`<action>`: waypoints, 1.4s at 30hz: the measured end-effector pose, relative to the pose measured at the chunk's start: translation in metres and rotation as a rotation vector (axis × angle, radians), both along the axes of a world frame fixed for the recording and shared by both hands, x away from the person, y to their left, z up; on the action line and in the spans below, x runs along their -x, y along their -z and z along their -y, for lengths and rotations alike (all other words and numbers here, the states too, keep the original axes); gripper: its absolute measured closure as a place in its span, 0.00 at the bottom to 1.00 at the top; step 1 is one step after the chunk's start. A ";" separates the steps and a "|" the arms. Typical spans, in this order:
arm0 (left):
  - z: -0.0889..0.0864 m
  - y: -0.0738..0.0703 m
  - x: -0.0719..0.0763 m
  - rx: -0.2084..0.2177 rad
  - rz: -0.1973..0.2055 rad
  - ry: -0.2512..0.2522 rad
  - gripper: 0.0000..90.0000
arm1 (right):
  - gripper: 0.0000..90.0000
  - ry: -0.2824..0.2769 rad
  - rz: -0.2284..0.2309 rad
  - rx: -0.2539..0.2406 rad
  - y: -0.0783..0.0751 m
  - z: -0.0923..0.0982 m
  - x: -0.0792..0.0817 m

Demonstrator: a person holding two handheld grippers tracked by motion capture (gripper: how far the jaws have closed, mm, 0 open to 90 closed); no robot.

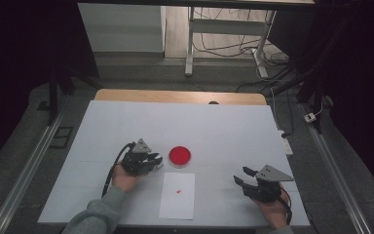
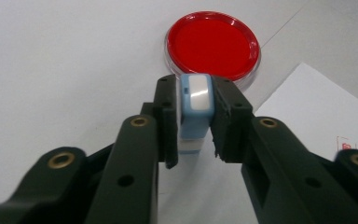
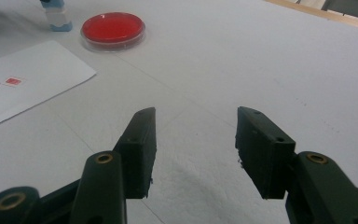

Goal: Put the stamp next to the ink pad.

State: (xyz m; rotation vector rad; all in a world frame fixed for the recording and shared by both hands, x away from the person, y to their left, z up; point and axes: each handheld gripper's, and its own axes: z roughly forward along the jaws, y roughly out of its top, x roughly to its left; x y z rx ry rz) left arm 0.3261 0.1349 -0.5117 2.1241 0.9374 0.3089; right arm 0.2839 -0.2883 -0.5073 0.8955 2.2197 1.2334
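My left gripper (image 1: 154,161) is shut on a small blue-and-white stamp block (image 2: 196,105), which stands upright on the white table cover just left of a round red dish (image 1: 179,156). In the left gripper view the dish (image 2: 213,44) lies right behind the block. A white sheet of paper (image 1: 177,195) with a small red mark (image 1: 178,191) lies in front of the dish. At the front right my right gripper (image 1: 240,176) rests open, with nothing between its jaws (image 3: 196,121). From there the dish (image 3: 113,27), the block (image 3: 56,16) and the paper (image 3: 23,79) show at the far left.
A white cover (image 1: 224,126) spreads over the table, with a wooden edge (image 1: 175,96) at the back. Beyond it stand a desk frame and loose cables (image 1: 233,46) on the floor. Metal rails (image 1: 24,170) run along both sides of the table.
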 end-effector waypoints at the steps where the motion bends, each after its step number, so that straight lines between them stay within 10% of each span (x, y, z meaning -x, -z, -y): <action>1: 0.000 0.000 0.000 0.000 -0.001 0.001 0.79 | 0.53 0.002 0.001 0.002 0.000 0.000 0.000; 16: -0.023 -0.016 0.023 0.132 0.063 -0.021 0.42 | 0.53 -0.012 0.007 0.000 0.000 0.002 -0.001; 42: -0.075 -0.011 0.079 0.139 0.033 -0.004 0.41 | 0.53 -0.065 0.023 0.015 0.000 0.008 -0.002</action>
